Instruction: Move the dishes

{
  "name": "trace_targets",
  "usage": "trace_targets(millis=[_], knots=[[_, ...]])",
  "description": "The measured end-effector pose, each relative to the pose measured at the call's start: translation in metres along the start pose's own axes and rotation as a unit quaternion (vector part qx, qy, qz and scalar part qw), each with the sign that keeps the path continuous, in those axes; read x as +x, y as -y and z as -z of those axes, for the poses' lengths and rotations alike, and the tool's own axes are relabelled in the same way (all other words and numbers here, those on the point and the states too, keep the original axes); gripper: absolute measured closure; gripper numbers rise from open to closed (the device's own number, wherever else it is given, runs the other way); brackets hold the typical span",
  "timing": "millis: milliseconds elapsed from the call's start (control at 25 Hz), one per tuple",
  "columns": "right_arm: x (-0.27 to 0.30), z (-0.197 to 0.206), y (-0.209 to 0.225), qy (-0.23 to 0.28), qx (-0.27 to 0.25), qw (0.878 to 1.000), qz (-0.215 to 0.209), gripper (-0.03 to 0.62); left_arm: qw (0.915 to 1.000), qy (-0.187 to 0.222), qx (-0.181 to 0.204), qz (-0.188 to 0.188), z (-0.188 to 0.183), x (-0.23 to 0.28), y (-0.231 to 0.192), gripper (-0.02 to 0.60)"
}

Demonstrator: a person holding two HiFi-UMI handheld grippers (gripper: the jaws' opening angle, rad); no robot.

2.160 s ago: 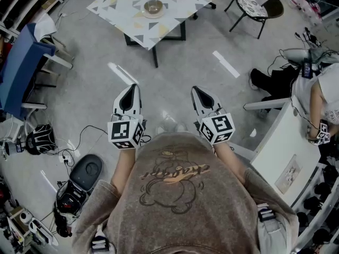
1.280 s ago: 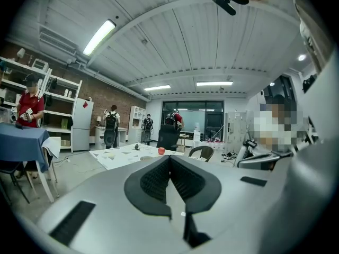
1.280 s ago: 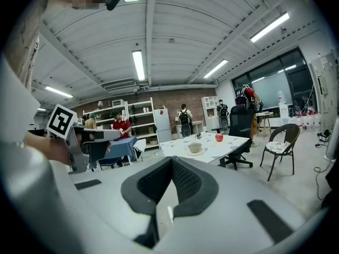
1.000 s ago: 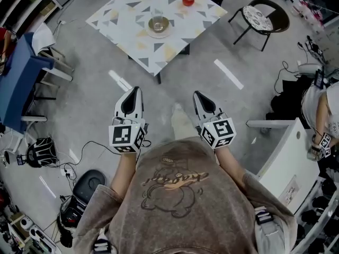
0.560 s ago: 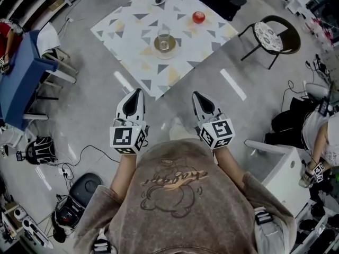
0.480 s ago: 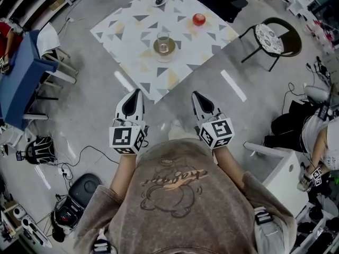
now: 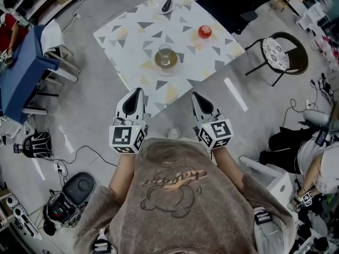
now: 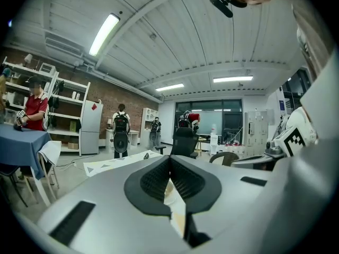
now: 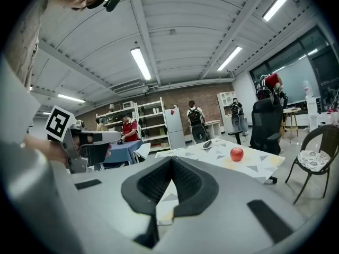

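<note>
Dishes lie straight ahead of us, the plate (image 7: 158, 64) with its glass (image 7: 164, 52) in the middle of the desk (image 7: 127, 36) and a small dish (image 7: 163, 9) by the far corner, between the lines of our left gripper (image 7: 136, 91) and right gripper (image 7: 195, 95), both pressed together, empty, about equally near

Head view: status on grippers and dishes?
Left gripper, right gripper: shut, empty. Plate with glass on table, untouched. Approach looks unobstructed.

No legible text. Script print on sweatshirt (image 7: 172, 176), just behind left gripper (image 7: 136, 92) and right gripper (image 7: 195, 95), too stylised to read.
</note>
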State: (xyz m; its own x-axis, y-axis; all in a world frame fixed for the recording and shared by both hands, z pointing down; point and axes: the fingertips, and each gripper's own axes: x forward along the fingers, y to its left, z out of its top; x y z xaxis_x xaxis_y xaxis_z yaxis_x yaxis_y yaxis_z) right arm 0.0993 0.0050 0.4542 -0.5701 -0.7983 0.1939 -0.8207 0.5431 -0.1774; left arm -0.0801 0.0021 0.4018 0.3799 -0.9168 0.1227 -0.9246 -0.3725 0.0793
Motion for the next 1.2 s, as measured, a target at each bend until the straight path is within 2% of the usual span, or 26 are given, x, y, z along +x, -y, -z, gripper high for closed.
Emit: trace_targets(millis=[200, 800, 1040, 1200], knots=[[0.018, -0.007, 0.005, -0.002, 0.004, 1.000, -0.003, 0.589, 1.0000, -0.005, 0.001, 0.000, -0.002, 0.014, -0.011, 0.565], [0.075, -0.025, 0.016, 0.014, 0.007, 1.000, 0.017, 0.586, 0.9989, -0.021, 0.008, 0.042, -0.003, 0.060, -0.044, 0.565], [0.092, -0.027, 0.013, 0.013, 0.005, 1.000, 0.004, 0.508, 0.9984, -0.023, 0.005, 0.051, -0.004, 0.072, -0.053, 0.565], [0.105, -0.025, 0.010, 0.003, 0.002, 1.000, -0.011, 0.422, 0.9984, -0.023, 0.003, 0.053, -0.005, 0.076, -0.057, 0.565]])
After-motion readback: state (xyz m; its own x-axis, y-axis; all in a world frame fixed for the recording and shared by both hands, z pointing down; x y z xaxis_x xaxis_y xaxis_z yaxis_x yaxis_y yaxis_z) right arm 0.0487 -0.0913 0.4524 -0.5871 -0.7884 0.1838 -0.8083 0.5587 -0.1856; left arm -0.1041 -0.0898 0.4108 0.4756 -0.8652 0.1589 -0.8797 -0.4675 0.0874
